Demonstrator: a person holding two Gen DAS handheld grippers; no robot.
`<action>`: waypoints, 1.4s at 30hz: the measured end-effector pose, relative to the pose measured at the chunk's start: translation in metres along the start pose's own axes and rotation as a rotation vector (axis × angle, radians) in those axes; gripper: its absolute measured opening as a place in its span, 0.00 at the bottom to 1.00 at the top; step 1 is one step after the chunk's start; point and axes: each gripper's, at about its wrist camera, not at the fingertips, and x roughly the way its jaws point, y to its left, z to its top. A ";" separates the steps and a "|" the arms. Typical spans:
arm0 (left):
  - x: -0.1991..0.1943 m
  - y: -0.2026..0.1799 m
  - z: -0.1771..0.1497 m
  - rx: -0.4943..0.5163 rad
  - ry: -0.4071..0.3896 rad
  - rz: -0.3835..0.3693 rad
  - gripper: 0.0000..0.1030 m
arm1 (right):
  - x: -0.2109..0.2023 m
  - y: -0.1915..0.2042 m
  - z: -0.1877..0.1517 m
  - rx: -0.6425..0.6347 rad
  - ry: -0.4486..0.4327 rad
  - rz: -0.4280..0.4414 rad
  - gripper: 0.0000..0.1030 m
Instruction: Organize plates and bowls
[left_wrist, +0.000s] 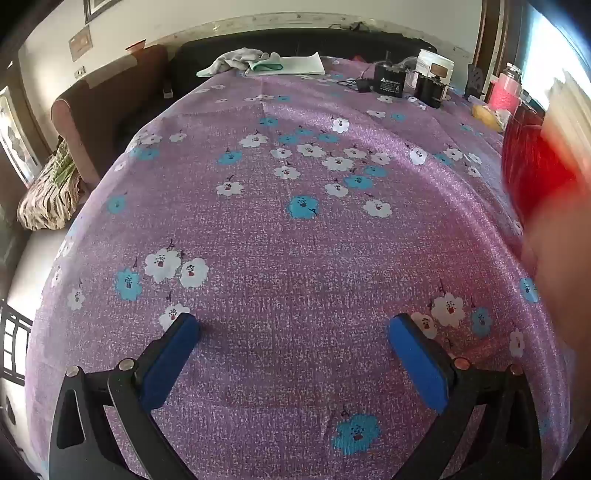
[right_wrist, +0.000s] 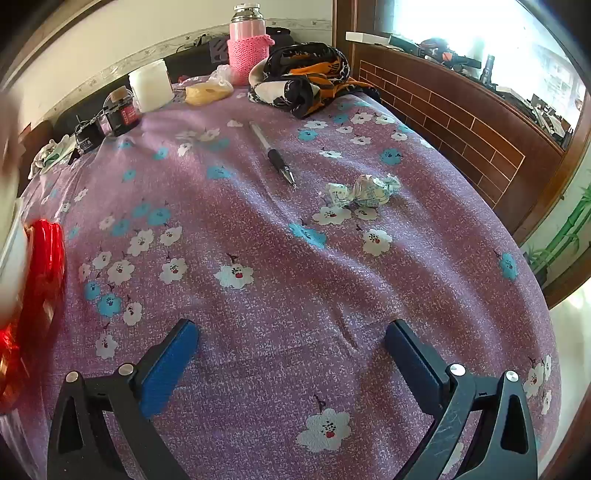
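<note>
My left gripper (left_wrist: 293, 326) hangs open above a purple flowered tablecloth (left_wrist: 280, 258), with nothing between its blue pads. In the right wrist view my right gripper (right_wrist: 291, 332) is open too, over the same cloth (right_wrist: 295, 295), also with nothing between its pads. A shiny red object (left_wrist: 532, 166), blurred, shows at the right edge of the left wrist view. It appears again at the left edge of the right wrist view as a red object (right_wrist: 40, 280), with something white and blurred beside it. I cannot tell whether it is a plate or a bowl.
At the far end lie a folded cloth (left_wrist: 240, 61), a white pad (left_wrist: 295, 64) and black devices (left_wrist: 391, 79). A pen (right_wrist: 271, 153), a crumpled wrapper (right_wrist: 365, 190), a pink flask (right_wrist: 247, 40), a white jar (right_wrist: 151, 85) and a patterned scarf (right_wrist: 306, 77) lie on the right side. A wooden wall panel (right_wrist: 461, 125) borders the right.
</note>
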 end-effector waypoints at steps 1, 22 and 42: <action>0.000 0.000 0.000 -0.004 -0.004 -0.006 1.00 | 0.000 0.000 0.000 -0.003 0.009 -0.005 0.99; 0.000 0.000 0.000 0.004 -0.002 0.006 1.00 | 0.000 0.000 0.000 0.000 0.002 -0.001 0.99; 0.000 -0.001 0.000 0.004 -0.002 0.007 1.00 | 0.000 0.000 0.000 0.000 0.002 0.000 0.99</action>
